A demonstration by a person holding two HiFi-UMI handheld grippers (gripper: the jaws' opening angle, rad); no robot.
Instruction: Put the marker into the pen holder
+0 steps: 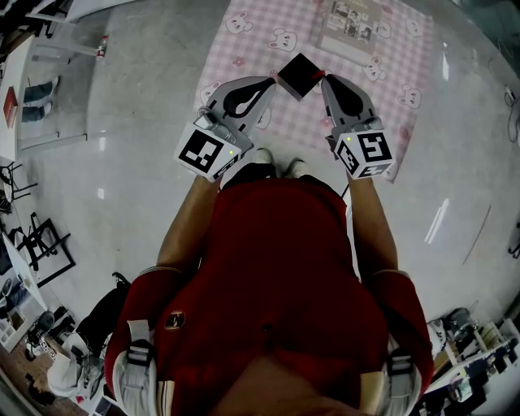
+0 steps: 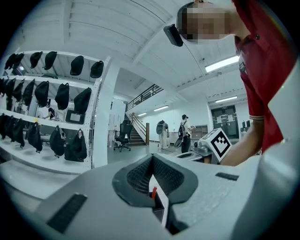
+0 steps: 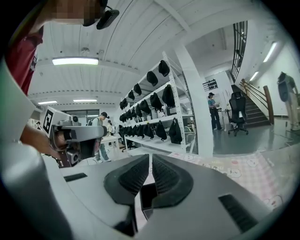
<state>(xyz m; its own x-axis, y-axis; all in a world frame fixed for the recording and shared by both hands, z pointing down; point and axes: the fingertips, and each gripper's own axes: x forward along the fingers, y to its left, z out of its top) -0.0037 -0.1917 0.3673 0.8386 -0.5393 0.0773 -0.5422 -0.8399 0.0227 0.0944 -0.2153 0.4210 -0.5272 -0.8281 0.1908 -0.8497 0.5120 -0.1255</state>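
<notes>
The black square pen holder (image 1: 301, 75) shows over the pink mat, between and below the tips of both grippers. In the left gripper view a red marker (image 2: 153, 192) pokes out of the pen holder (image 2: 158, 207). My left gripper (image 1: 274, 81) points level; the tips of the left gripper (image 2: 153, 157) meet with nothing between them. On the holder's other side my right gripper (image 1: 325, 79) tilts slightly down. A thin slit shows between the pads of the right gripper (image 3: 151, 155), nothing in it, and the holder (image 3: 147, 196) lies beneath. Whether either gripper touches the holder I cannot tell.
The pink bunny-print mat (image 1: 382, 73) lies on a pale glossy floor, with a printed sheet (image 1: 353, 24) at its far edge. My shoes (image 1: 262, 166) stand just behind the grippers. Racks of black bags (image 2: 47, 117) line one side; people and a staircase are far off.
</notes>
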